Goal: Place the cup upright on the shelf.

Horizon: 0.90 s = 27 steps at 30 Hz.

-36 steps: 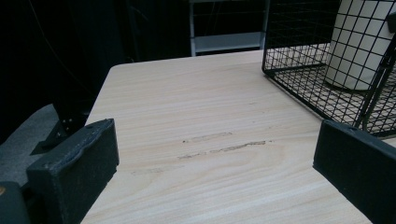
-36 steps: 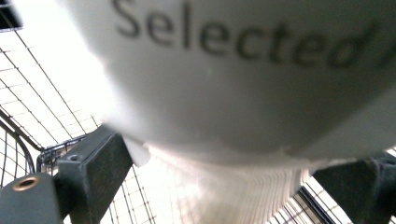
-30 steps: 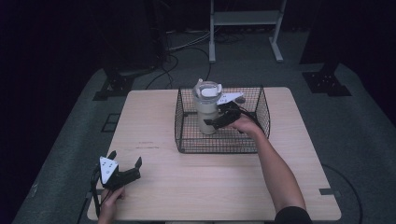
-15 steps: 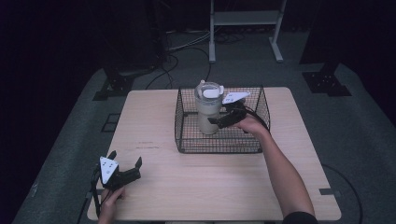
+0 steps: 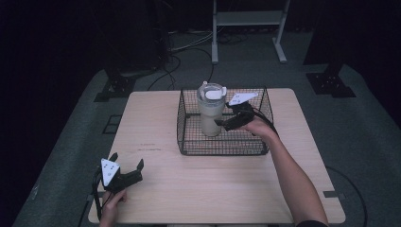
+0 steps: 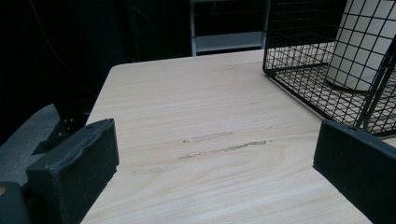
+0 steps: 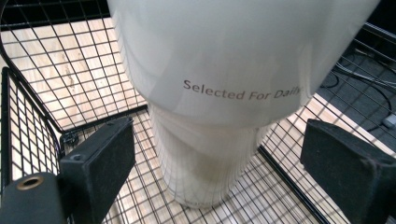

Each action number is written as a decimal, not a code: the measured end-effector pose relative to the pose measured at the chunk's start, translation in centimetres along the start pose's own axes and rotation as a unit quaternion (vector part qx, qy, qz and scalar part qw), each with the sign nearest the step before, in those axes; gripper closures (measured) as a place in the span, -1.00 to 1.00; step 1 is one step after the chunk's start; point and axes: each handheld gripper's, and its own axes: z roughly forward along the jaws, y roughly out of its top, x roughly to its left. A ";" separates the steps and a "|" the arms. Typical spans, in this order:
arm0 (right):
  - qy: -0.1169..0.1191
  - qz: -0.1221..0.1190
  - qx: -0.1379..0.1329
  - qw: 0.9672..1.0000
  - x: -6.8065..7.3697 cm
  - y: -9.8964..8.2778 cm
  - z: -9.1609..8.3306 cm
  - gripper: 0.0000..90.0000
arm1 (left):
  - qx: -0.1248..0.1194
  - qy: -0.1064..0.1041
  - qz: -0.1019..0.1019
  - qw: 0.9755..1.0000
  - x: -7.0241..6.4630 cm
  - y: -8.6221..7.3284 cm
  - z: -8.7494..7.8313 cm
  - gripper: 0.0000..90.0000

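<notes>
Keeping my right gripper [image 7: 219,172] spread wide, I should center the narrow tumbler [image 7: 205,158] base before closing gently.

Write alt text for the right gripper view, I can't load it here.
A white tumbler printed "Selected For Daily" stands upright on the floor of a black wire basket, close ahead. The right gripper is open, its two black jaws standing apart on either side of the tumbler's narrower base, not touching it.

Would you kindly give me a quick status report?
Right gripper open, jaws either side of tumbler. Tumbler upright in wire basket. Left gripper open, idle over table. Nothing obstructing.
</notes>
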 end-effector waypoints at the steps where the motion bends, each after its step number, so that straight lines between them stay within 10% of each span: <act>1: 0.000 0.000 0.000 1.000 0.0 0.0 0.0 -0.79 | 0.000 0.000 0.000 1.000 0.0 0.0 0.0 -1.00; 27: -0.027 0.057 0.016 0.998 1.1 -0.1 -5.3 -0.70 | 0.002 0.004 0.001 1.000 0.0 0.0 0.0 -1.00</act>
